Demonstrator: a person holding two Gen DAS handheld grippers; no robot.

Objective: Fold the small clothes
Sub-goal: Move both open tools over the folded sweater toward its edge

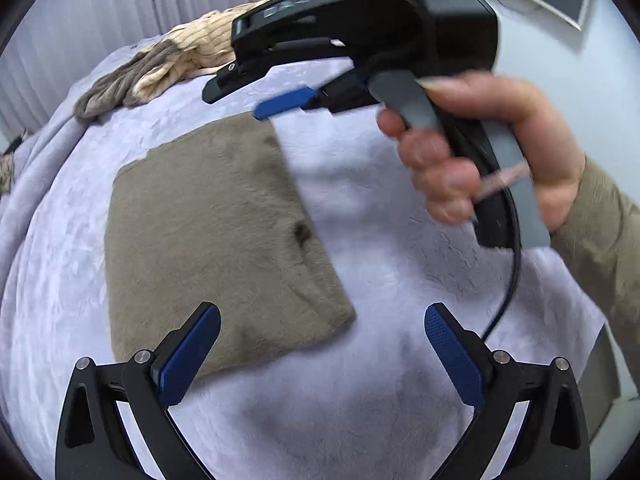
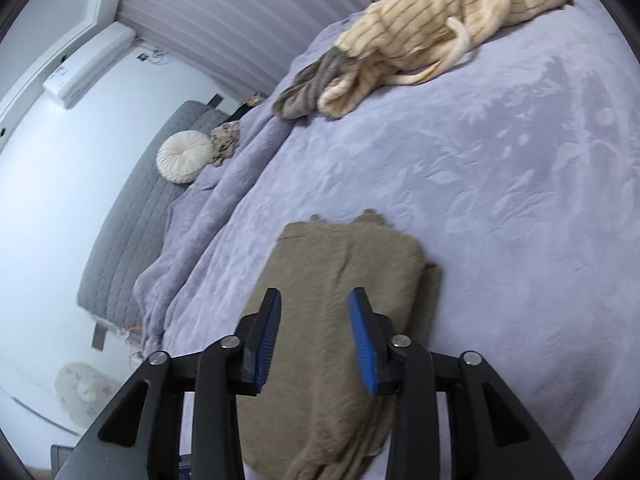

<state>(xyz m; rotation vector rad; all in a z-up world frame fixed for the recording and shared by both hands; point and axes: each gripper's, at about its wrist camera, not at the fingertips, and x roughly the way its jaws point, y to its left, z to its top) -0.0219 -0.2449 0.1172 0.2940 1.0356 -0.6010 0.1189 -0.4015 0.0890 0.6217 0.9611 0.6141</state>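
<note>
Both claws, left point(image 1: 322, 354) and right point(image 2: 316, 342), gape empty above the folded taupe garment point(image 1: 216, 236), lengthwise along the right claw's line.

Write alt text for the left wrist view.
A folded taupe fuzzy garment lies flat on a lavender blanket, the open, empty left claw above its near edge. A hand holds the right claw over its far corner.

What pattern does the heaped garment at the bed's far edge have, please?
Cream with thin dark stripes; clearest in the right wrist view.
</note>
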